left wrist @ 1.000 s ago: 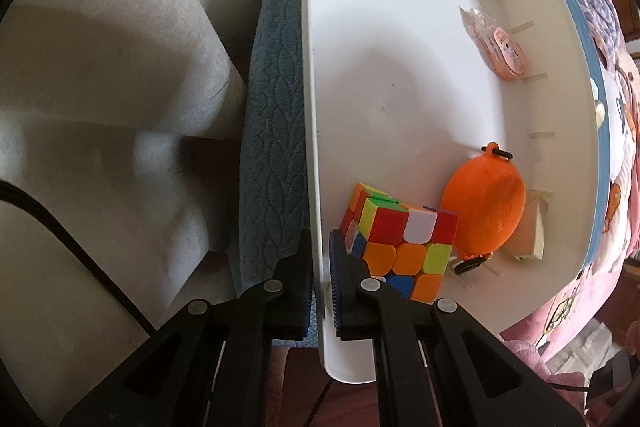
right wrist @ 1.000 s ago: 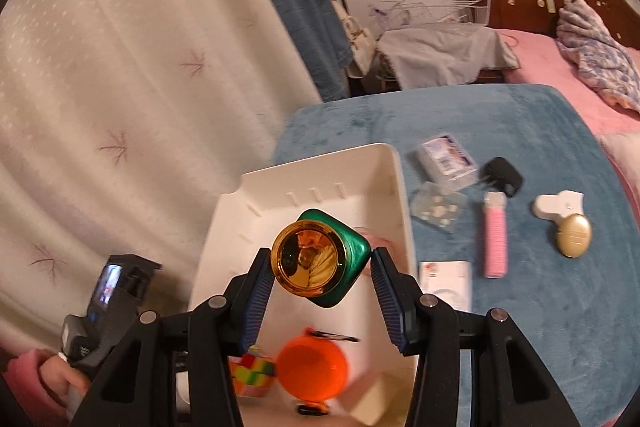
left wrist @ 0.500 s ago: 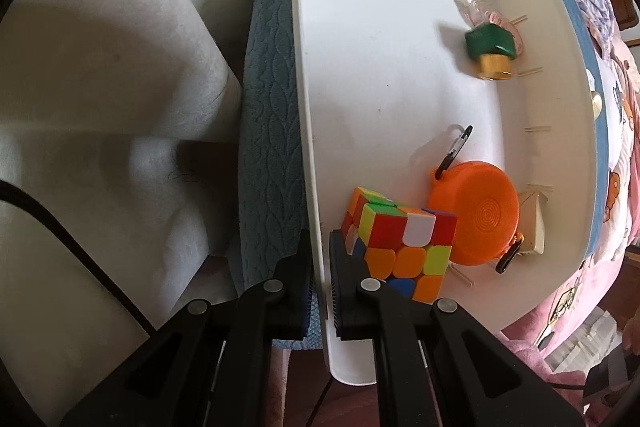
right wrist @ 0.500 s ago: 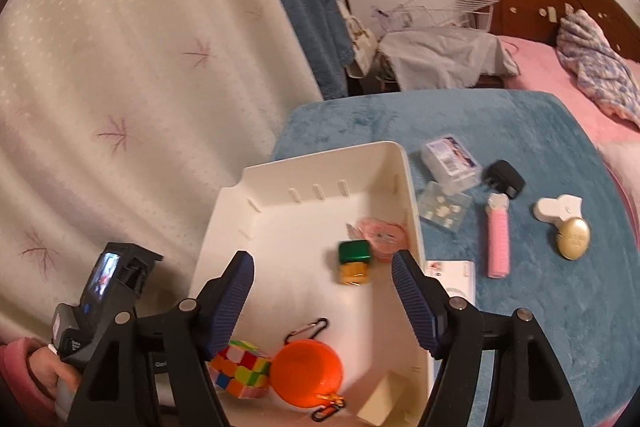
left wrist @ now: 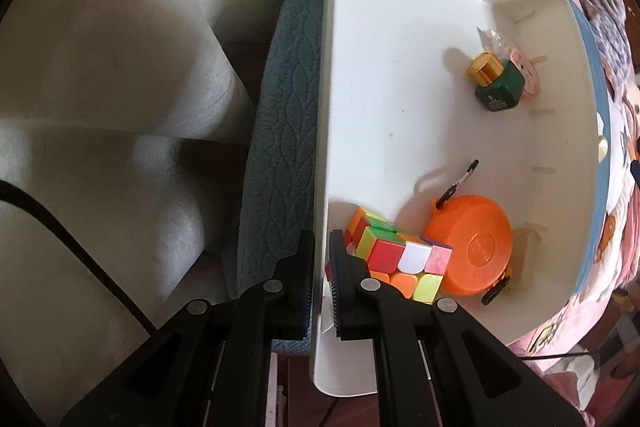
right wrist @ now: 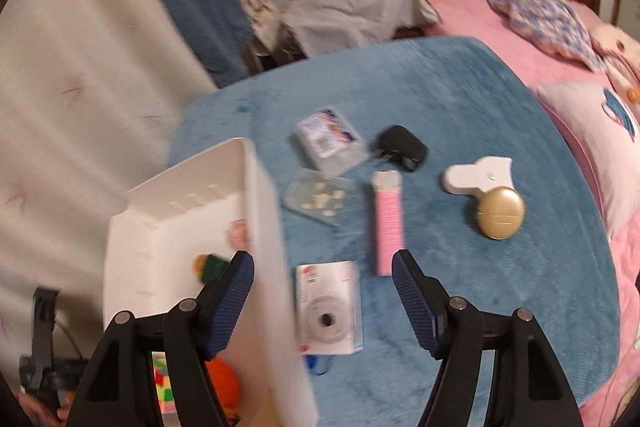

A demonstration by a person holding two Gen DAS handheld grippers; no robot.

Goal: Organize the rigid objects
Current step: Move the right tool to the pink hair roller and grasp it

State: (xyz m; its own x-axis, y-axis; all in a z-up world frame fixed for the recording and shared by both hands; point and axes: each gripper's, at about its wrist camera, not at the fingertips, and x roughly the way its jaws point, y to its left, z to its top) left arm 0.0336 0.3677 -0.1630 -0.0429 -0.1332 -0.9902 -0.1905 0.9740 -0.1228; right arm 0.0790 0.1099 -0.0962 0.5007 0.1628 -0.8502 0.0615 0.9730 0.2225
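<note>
My left gripper (left wrist: 321, 283) is shut on the near side wall of the white bin (left wrist: 400, 67), one finger inside and one outside. In the bin lie a green bottle with a gold cap (left wrist: 498, 83), a colour cube (left wrist: 396, 259), an orange round case (left wrist: 468, 247) and a pink packet (left wrist: 524, 67). My right gripper (right wrist: 322, 267) is open and empty above the blue table cover, right of the bin wall (right wrist: 256, 211). Below it lies a white box with a round window (right wrist: 328, 307). The green bottle (right wrist: 210, 265) shows beside its left finger.
Spread over the blue cover (right wrist: 460, 307) are a pink bar (right wrist: 388, 223), a gold compact (right wrist: 500, 213), a white holder (right wrist: 476, 175), a black charger (right wrist: 400, 147), a clear case (right wrist: 326, 135) and a clear packet (right wrist: 316, 197). Pink bedding lies right, a curtain left.
My right gripper let go of the green bottle, which now lies in the bin. It opened wide and swung right, over the table. My left gripper kept its hold on the bin wall.
</note>
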